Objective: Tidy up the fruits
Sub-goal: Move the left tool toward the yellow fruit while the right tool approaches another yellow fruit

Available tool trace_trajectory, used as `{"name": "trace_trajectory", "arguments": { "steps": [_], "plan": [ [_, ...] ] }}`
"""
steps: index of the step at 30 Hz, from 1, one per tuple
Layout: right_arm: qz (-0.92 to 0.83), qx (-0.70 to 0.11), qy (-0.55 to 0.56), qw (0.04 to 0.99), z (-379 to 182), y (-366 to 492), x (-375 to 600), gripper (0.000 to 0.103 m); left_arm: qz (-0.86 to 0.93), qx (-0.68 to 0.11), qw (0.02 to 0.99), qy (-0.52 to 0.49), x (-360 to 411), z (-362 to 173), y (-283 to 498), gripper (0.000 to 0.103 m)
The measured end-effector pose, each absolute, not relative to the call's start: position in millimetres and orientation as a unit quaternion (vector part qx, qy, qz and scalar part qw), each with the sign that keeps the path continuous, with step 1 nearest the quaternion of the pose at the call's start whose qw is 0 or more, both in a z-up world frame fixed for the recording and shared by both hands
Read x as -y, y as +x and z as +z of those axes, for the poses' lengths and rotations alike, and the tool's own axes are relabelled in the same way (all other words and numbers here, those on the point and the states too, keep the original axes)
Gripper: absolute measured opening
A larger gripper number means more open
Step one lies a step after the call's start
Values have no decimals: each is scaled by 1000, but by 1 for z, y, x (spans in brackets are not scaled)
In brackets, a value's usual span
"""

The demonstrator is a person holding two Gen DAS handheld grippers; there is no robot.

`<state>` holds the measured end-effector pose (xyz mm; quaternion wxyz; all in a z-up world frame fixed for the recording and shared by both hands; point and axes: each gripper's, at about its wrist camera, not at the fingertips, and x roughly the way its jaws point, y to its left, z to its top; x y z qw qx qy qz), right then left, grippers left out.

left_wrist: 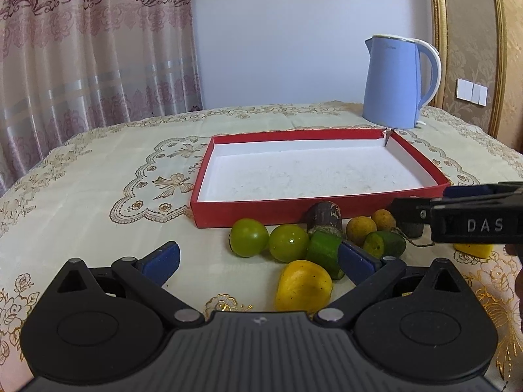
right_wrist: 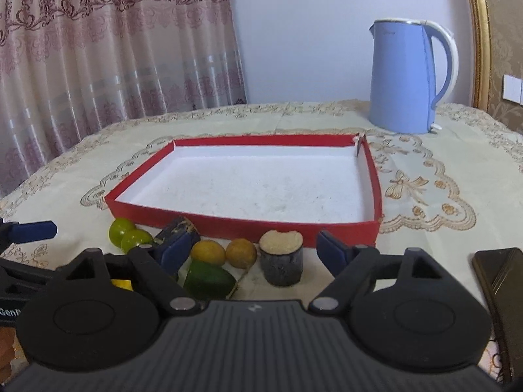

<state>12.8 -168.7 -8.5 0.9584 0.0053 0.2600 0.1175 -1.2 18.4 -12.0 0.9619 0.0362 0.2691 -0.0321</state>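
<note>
A shallow red box (left_wrist: 294, 210) with a white floor lies on the table with nothing in it. In front of its near wall is a row of fruit: two green round fruits (left_wrist: 248, 237), a yellow mango-like fruit (left_wrist: 302, 285), green cut pieces (left_wrist: 325, 251), two yellow-brown round fruits (right_wrist: 208, 253) and dark sugarcane stubs (right_wrist: 282, 258). My left gripper (left_wrist: 258, 259) is open just before the green fruits, its right pad beside a green cut piece. My right gripper (right_wrist: 255, 248) is open, with the upright sugarcane stub and the yellow-brown fruits between its pads, untouched.
A blue electric kettle (left_wrist: 392, 81) stands behind the box's far right corner. A dark phone (right_wrist: 500, 281) lies at the right near the table edge. An embroidered cloth (left_wrist: 98, 179) covers the table. Curtains and a wall are behind.
</note>
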Motion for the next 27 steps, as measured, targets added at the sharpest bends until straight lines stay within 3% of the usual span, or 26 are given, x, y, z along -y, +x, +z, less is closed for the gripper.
{"name": "trace_trajectory", "arguments": {
  "steps": [2, 18, 27],
  "plan": [
    [113, -259, 4, 959, -9, 14, 168, 103, -33, -267, 962, 38, -18, -12, -2, 103],
    [107, -241, -4, 965, -1, 7, 176, 103, -46, -217, 967, 126, -30, -12, -22, 103],
    [89, -223, -34, 970, -3, -13, 173, 103, -92, -227, 965, 91, -48, -19, -32, 103]
  ]
}}
